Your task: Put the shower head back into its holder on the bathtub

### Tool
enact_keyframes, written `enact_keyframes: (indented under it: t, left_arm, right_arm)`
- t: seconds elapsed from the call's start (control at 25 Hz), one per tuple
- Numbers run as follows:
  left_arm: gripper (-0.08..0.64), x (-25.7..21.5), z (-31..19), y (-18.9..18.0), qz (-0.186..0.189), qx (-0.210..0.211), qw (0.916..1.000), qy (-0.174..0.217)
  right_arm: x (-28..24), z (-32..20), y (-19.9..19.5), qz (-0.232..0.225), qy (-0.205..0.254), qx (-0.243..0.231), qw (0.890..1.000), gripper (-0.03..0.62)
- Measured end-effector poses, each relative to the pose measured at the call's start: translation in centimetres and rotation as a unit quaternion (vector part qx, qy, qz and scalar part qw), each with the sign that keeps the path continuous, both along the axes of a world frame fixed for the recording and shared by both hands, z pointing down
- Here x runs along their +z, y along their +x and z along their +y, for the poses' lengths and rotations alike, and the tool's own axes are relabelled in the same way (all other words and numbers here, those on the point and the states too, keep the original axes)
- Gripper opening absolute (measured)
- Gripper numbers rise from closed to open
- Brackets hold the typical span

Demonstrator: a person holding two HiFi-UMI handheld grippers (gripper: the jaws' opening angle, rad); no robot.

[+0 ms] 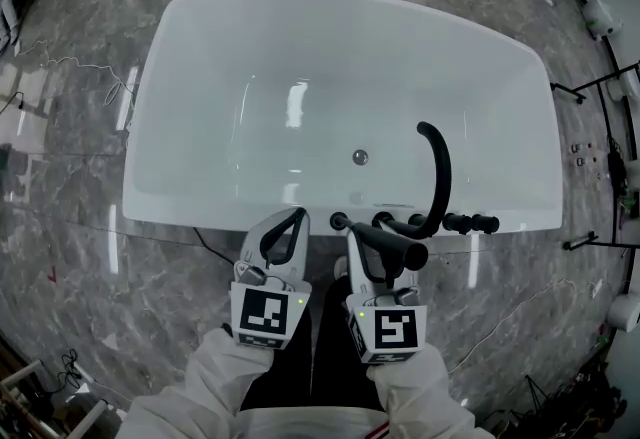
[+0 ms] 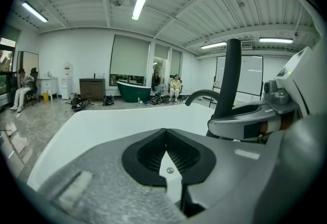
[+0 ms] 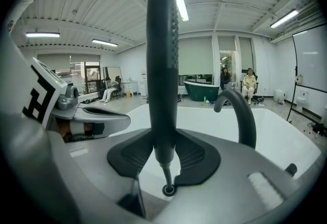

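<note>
Shower head (image 3: 162, 65) stands straight up, squeezed between the jaws of your right gripper (image 3: 163, 142). Your left gripper (image 2: 166, 141) is closed with nothing in it. Just under the shower head is a small black ring (image 3: 168, 190) by the near edge of the bathtub (image 1: 200, 212). It looks like the holder. Hold the shower head straight, line its thin bottom end over the ring, and go down slowly. Steer clear of the bent tap (image 1: 440, 167). Let go only once it sits firm.
</note>
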State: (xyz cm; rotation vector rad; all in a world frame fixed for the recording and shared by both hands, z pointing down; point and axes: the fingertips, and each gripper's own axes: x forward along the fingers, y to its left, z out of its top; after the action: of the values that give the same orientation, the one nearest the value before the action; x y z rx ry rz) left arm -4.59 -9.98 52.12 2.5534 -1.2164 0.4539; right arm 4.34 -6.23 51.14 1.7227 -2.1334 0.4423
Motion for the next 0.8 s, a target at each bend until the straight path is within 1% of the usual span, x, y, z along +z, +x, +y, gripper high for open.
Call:
enact_keyframes:
  t: [0.12,0.36,0.64,0.8]
  left_arm:
    - [0.000,1.0,-0.1,0.0,-0.002,-0.002,1.0000,-0.001]
    - [-0.002,3.0,-0.3,-0.7,-0.003,-0.025,0.9996,-0.012]
    - [0.000,4.2,-0.3,-1.7,-0.008,-0.034,0.9993,-0.016]
    - [0.000,4.7,0.1,-1.6,-0.006,-0.037,0.9991,-0.020]
  right_arm:
    - [0.8,-0.1,0.1,0.000,0.000,-0.002,1.000,0.137]
    - [3.4,0.0,-0.1,0.000,-0.011,-0.006,1.000,0.138]
    - [5.8,-0.1,-0.6,0.002,-0.023,-0.010,1.000,0.137]
    - [6.6,-0.3,-0.5,0.008,-0.031,-0.004,0.999,0.137]
